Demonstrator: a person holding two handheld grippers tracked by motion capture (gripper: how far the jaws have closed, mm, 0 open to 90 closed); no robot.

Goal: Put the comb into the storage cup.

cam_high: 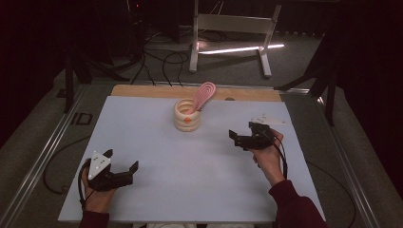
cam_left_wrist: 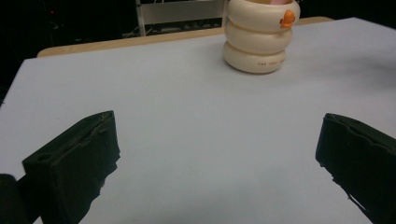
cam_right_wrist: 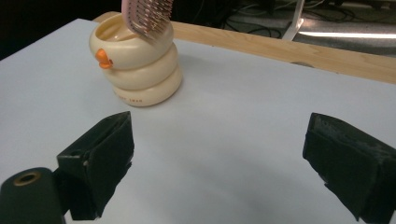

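A pink hairbrush [cam_high: 203, 95] leans in the cream ringed holder [cam_high: 187, 115] on the tabletop [cam_high: 190, 161]; left gripper [cam_high: 121, 161] and right gripper [cam_high: 242, 132] hover released, empty.

White table [cam_high: 157, 156] — cream ringed holder [cam_high: 187, 115] upright (far centre).

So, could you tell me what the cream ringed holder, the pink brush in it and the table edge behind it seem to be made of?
Cream holder: probably glazed ceramic or glossy plastic; its smooth stacked rings carry soft highlights, with an orange knob in front.
Pink brush: likely moulded plastic, uniform in colour, with fine rows of bristles.
Table edge: looks like bare wood or plywood, tan with faint grain.
White sheet over it: matte, material unclear.
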